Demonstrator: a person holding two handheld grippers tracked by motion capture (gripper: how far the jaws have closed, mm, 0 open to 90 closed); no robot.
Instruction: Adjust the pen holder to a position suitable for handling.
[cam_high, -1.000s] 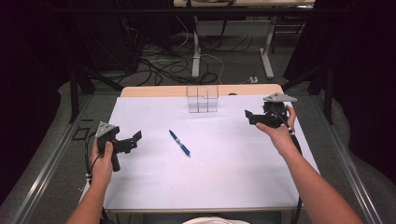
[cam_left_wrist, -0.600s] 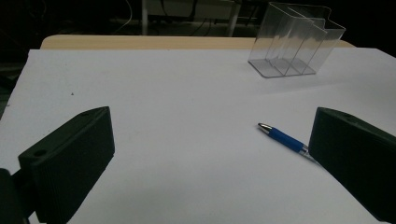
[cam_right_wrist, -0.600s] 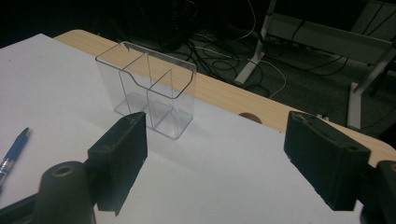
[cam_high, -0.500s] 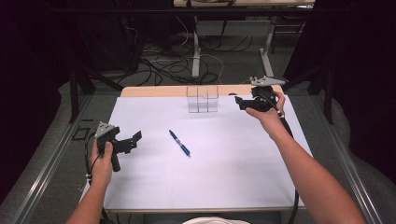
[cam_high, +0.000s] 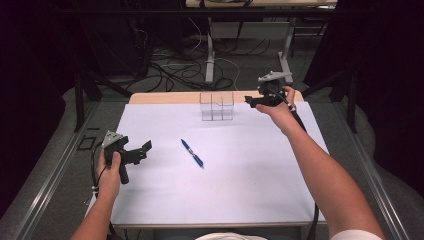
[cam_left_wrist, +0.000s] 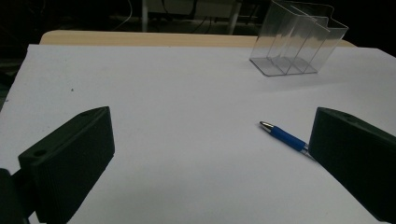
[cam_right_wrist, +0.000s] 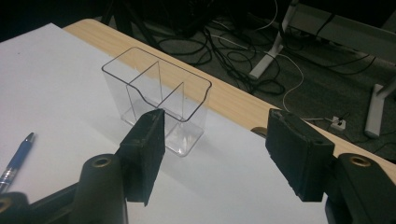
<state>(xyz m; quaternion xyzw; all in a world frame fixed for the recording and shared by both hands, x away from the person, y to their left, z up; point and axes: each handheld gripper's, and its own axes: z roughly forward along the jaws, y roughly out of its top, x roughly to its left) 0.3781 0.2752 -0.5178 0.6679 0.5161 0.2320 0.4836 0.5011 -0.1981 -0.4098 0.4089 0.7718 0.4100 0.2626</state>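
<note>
A clear plastic organizer (cam_high: 216, 105) with three compartments was seen standing upright near the far edge of the white sheet (cam_high: 240, 190) that covered the table. It was empty. In the right gripper view the organizer (cam_right_wrist: 159, 100) was shown just ahead of the jaws and slightly to their left, with one jaw overlapping its near corner in the picture; whether that jaw touched it could not be told.

The right gripper (cam_high: 251, 102) was held just beside the right end of the organizer, above the sheet, with its tips pointed toward the container. Its jaws had just been closing, yet they were parted, and nothing was gripped between them: only bare sheet and the wooden table edge (cam_right_wrist: 233, 100) were seen in the gap.

The left gripper (cam_high: 146, 148) was held over the near left part of the sheet, well apart from the organizer. Its jaws were spread wide and empty, as shown in the left gripper view.

A blue pen (cam_high: 192, 153) was lying flat on the sheet between the two grippers, nearer the left one, untouched. In the left gripper view the pen (cam_left_wrist: 286, 136) was partly hidden behind one jaw.
</note>
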